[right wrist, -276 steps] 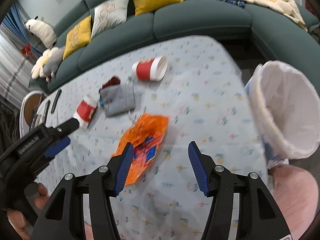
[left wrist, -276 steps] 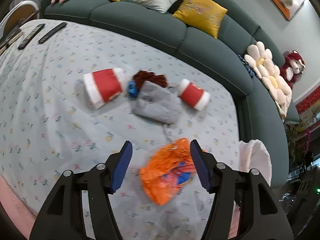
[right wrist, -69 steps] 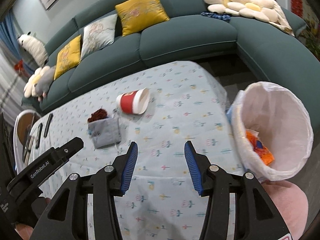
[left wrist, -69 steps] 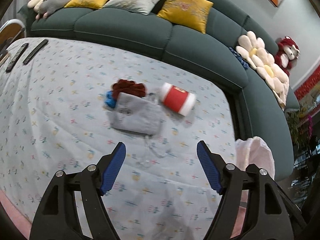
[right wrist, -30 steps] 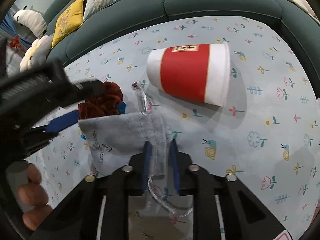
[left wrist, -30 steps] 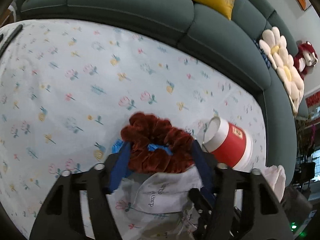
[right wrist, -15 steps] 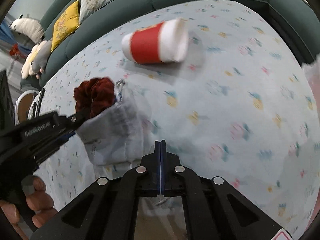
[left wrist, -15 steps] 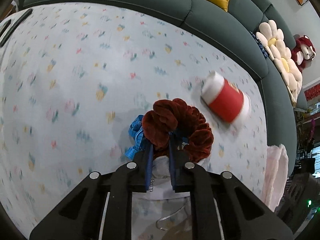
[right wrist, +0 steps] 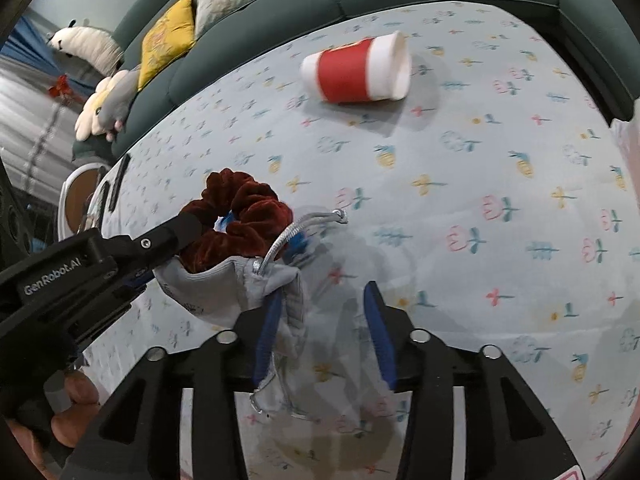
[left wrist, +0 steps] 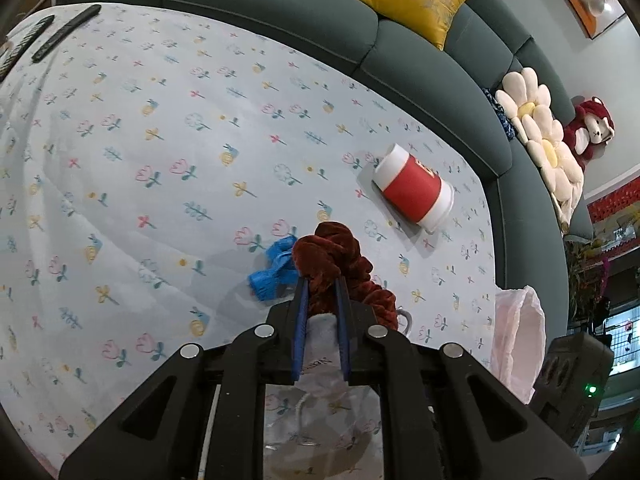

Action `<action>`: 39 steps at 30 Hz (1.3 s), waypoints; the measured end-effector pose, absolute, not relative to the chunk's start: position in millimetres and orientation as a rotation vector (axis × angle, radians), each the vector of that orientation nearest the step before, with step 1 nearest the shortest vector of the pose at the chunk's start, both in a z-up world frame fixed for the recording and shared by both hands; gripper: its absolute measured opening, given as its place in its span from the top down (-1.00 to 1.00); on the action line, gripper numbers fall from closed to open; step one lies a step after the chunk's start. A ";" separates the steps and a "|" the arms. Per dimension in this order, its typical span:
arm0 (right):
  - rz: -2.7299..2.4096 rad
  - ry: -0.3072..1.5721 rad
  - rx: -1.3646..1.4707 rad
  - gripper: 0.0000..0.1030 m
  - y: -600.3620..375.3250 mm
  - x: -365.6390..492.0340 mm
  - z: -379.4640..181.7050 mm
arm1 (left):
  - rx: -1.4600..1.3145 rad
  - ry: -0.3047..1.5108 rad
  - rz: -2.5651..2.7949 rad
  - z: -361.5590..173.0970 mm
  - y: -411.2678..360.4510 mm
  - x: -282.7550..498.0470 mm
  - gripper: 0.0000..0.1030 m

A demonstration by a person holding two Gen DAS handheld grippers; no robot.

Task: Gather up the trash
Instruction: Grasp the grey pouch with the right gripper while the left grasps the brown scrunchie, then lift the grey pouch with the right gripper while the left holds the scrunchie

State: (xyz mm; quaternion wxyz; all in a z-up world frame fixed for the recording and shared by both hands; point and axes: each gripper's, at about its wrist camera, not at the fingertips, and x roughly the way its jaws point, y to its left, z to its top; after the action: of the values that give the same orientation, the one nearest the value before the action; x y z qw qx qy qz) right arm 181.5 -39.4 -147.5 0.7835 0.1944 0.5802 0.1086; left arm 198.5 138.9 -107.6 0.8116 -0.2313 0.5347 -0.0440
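Pouch lifted, right tool newly parted

From my left camera I take the cup as landmark: it lies on its side on the table, near the sofa behind it. The scrunchie sits nearer to me than the cup and a little left, lifted over the cloth, at the pouch mouth. The clip lies just left of the scrunchie. The bag hangs off the table edge, right of the cup and nearer. Two remotes lie far left of it.
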 end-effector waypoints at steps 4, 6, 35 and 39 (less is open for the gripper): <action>0.294 1.260 0.417 0.13 -26.7 177.9 -147.2 | -0.510 1.147 -0.057 -111.4 156.8 191.2 0.75; 0.312 1.265 0.405 0.13 -21.9 175.5 -146.7 | -0.535 1.142 -0.027 -112.7 168.1 187.8 0.76; 0.454 1.321 0.246 0.92 58.0 165.8 -157.5 | -0.616 1.181 0.059 -141.3 219.4 152.5 0.76; 0.458 1.296 0.250 0.92 52.5 158.4 -148.9 | -0.606 1.172 0.053 -136.1 216.9 151.6 0.76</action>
State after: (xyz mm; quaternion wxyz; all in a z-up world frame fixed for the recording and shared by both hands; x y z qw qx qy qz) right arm 158.4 52.5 -148.9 0.7657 0.1152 0.5966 0.2110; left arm 151.6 216.9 -136.1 0.7898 -0.2814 0.5445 0.0248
